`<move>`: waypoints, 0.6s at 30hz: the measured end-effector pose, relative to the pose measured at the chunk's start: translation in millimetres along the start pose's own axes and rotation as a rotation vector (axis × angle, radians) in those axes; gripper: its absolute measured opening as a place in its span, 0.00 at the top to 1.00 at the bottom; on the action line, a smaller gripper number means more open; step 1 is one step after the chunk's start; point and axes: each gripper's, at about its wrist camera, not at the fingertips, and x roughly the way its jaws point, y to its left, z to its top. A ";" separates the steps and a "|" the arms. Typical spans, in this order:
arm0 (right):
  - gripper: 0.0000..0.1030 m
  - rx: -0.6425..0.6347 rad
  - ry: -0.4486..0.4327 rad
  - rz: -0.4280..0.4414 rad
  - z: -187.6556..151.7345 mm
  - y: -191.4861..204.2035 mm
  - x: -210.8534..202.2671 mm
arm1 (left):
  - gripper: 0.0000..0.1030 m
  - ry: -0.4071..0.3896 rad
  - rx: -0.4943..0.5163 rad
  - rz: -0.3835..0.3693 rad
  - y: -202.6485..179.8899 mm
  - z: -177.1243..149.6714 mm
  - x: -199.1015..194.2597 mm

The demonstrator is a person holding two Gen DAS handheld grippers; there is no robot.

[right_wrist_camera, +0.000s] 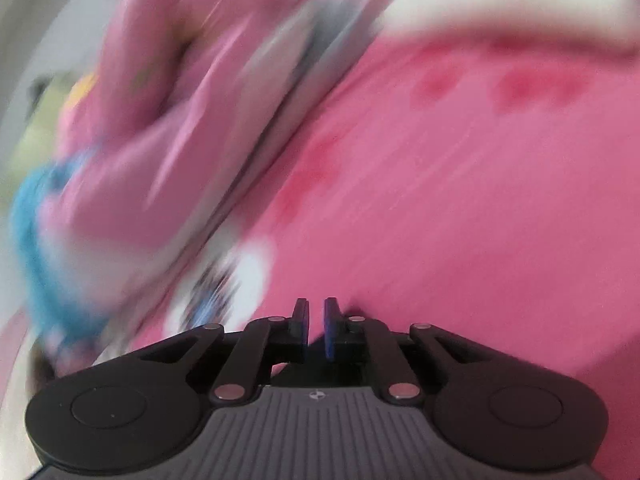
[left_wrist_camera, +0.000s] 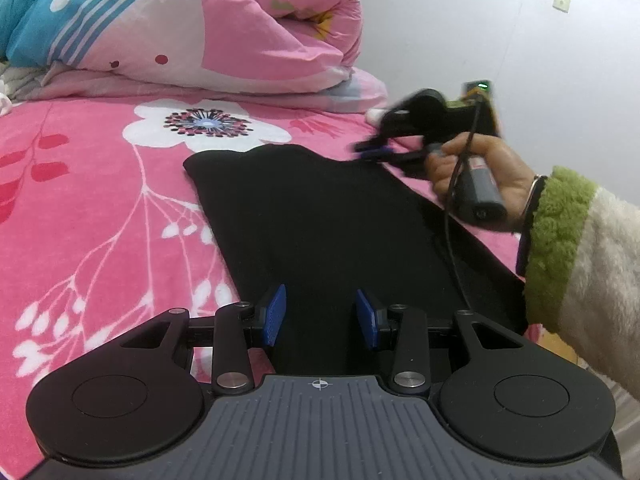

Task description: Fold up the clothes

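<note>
- A black, smooth-knit garment (left_wrist_camera: 320, 216) lies flat on the bed, folded into a long strip that runs away from the left claw (left_wrist_camera: 321, 316) toward the rolled quilt.
- The left claw hangs low over the near end of that dark strip, its blue ribbed pads (left_wrist_camera: 276, 314) spread wide apart with the cloth showing between them; nothing is caught in it.
- The bed is covered by a bright pink sheet with white flowers and sprigs (left_wrist_camera: 100, 200), and the garment's left edge lies across one of those printed stems.
- At the far end sits a bulky pink-and-blue striped quilt (left_wrist_camera: 180, 28), rolled up, clear of the garment.
- The right claw (left_wrist_camera: 378, 152) is at the garment's far right corner, held in a hand (left_wrist_camera: 476, 172) coming out of a cream fleece sleeve with a green cuff (left_wrist_camera: 560, 248).
- From its own blurred camera, the right claw (right_wrist_camera: 316, 330) has its pads drawn close with a narrow gap, and something dark, possibly the garment, sits low between them; I cannot tell whether it grips it.
</note>
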 end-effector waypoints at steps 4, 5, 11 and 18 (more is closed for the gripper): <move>0.92 0.127 -0.039 0.108 -2.8 -23.1 -54.6 | 0.63 0.002 -0.017 -0.006 3.0 2.2 -2.4; 0.92 0.130 -0.012 0.129 -13.4 -24.6 -63.2 | 0.63 0.002 -0.019 -0.005 3.2 2.3 -2.7; 0.91 0.148 0.146 0.257 -77.0 -33.9 -114.8 | 0.62 -0.003 0.003 0.012 -0.1 0.8 -3.6; 0.93 0.181 0.166 0.180 -115.7 -70.6 -143.1 | 0.62 -0.004 0.019 0.022 -2.5 -1.2 -4.7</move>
